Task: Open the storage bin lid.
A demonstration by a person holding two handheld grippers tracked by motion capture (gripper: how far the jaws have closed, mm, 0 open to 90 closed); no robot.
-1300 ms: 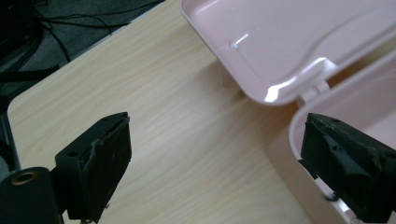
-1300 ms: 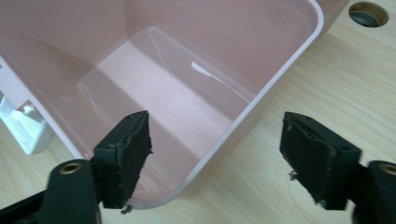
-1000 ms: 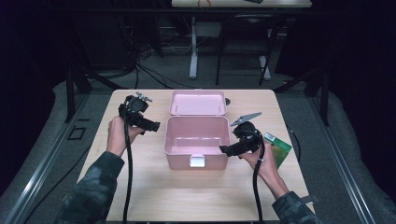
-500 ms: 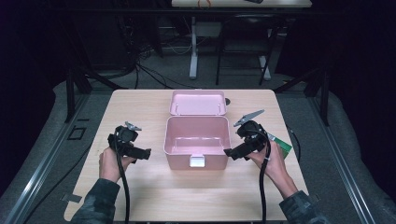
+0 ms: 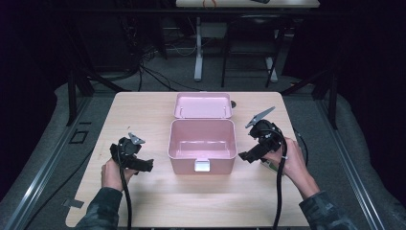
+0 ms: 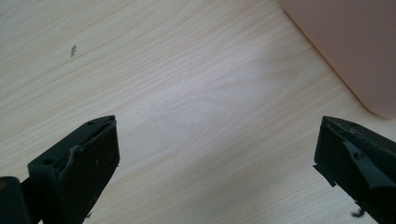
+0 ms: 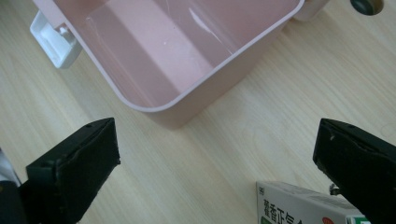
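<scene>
Since the earlier frame, left gripper (image 5: 143, 165) has dropped toward the table (image 5: 143, 110); right gripper (image 5: 245, 155) has just spread its jaws, empty. Both stand spread. Pink box (image 5: 203, 143) sits open, empty, at centre; medicine carton (image 7: 303, 205) lies at its 3 o'clock, not yet loaded.

Camouflage-patterned sleeves, black left tool (image 5: 143, 165), black right tool (image 5: 245, 155), grey three-cornered top plates, trailing black cables

2 hand-held grippers, both with jaws spread wide

The black two-jaw left gripper (image 5: 143, 165) sits low in the person's left hand (image 5: 111, 173), its jaws parted with nothing between them — forearm in a camouflage sleeve. The black two-jaw right gripper (image 5: 246, 155) is gripped by the right hand (image 5: 287, 160), tilted downward — its jaws have just been opening and hold nothing.
</scene>
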